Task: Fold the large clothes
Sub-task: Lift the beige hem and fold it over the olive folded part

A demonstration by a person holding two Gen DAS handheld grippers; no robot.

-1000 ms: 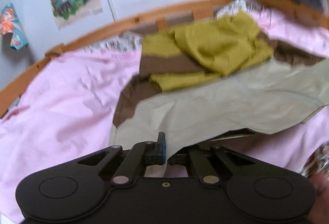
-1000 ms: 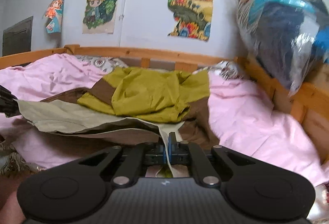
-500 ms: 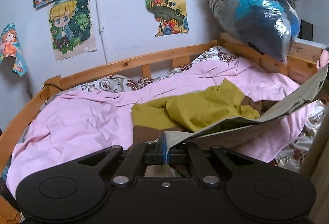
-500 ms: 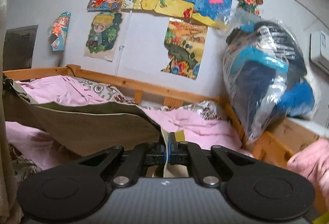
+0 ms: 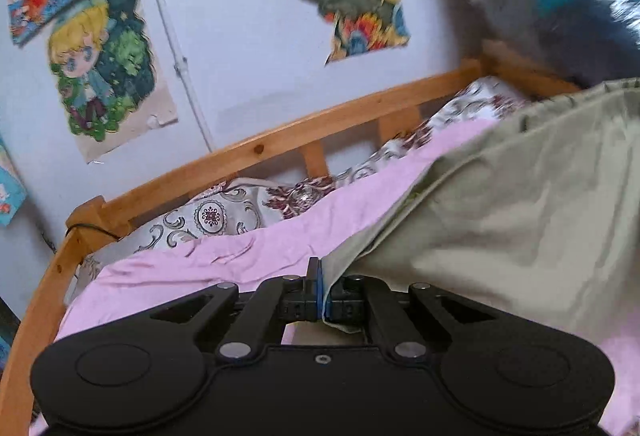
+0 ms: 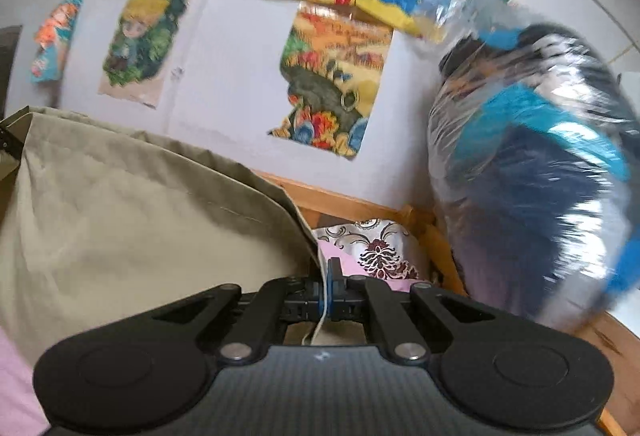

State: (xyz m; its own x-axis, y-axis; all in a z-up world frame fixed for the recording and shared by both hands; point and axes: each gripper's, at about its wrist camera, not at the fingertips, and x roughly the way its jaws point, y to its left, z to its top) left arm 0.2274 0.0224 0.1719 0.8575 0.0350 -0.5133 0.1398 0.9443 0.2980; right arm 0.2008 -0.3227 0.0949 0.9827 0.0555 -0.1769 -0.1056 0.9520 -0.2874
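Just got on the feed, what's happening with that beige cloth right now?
A person holds a claw in each hand, and both are clamped on the beige garment. The left claw pinches one edge, the right claw another, so the fabric hangs spread between them, lifted above the pink bedsheet. No fold is made yet. Both views are motion-blurred, facing the wooden bed rail and the poster wall.

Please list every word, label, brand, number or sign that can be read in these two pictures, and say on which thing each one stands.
No text can be read in either view.
Wall posters: cartoon pictures only; both views are blurred by motion and no writing shows.
Right gripper body: one small pale mark, too small to read.
Left gripper body: no lettering visible.
Beige garment: no label or print visible.
Plastic-wrapped bundle: blurred, nothing legible.
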